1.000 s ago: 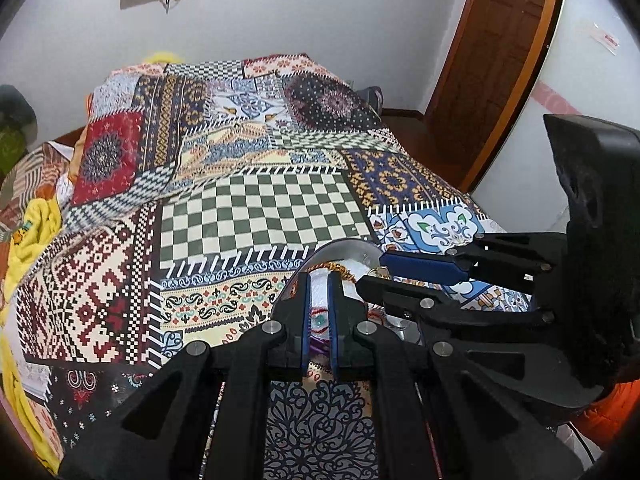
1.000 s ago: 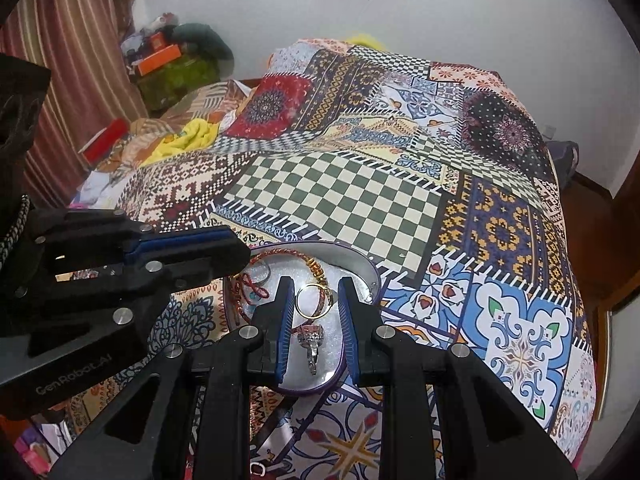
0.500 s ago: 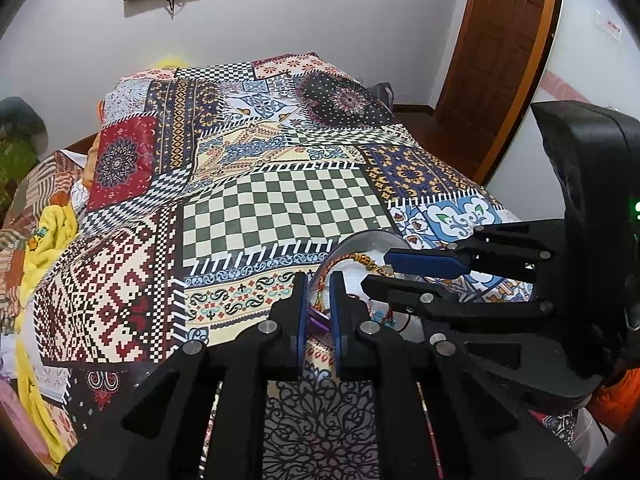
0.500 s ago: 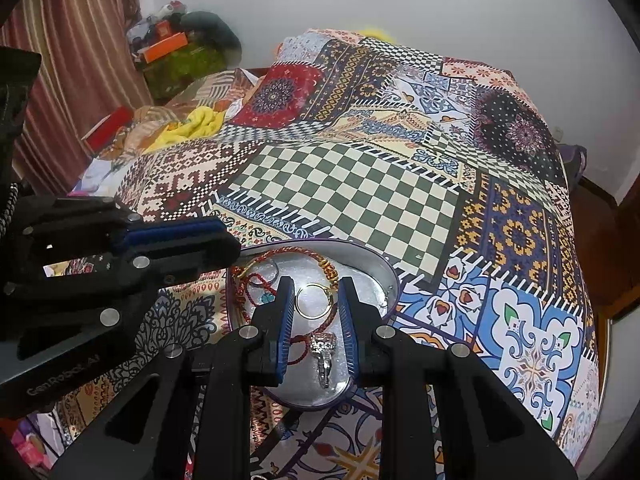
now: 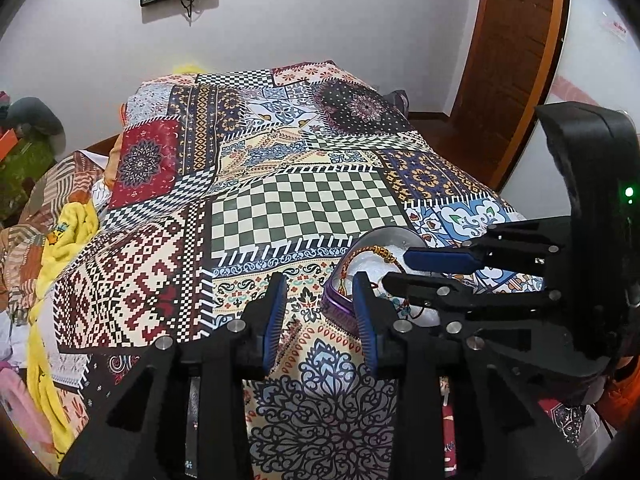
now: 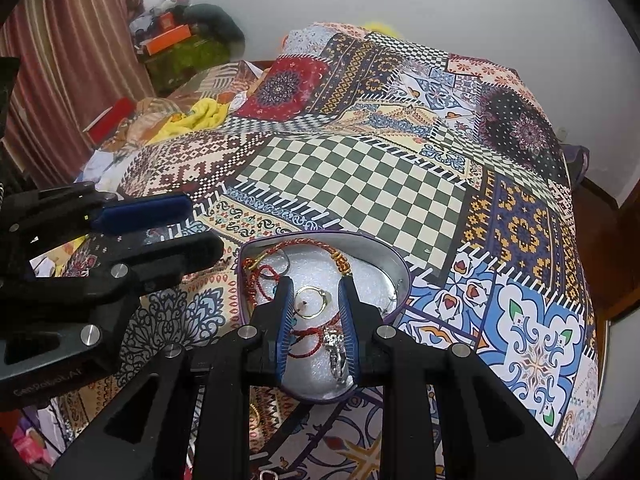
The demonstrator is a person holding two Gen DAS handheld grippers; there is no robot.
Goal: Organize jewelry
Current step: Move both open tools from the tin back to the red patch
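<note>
Jewelry tin, heart-shaped metal, holds a braided red cord and gold ring. Right gripper hovers parted over it; left gripper gapes wide, empty.

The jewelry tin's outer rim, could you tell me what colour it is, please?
Purple; the jewelry tin shows its ribbed purple rim best in the left wrist view.

A: Where does the tin lie?

B: On the bedspread, under the right gripper, and just right of the left gripper.

A: What lies in it?

B: A ring between the right gripper's fingers, a pendant nearer its right finger, and a cord bracelet along the far wall, beyond the fingertips.
</note>
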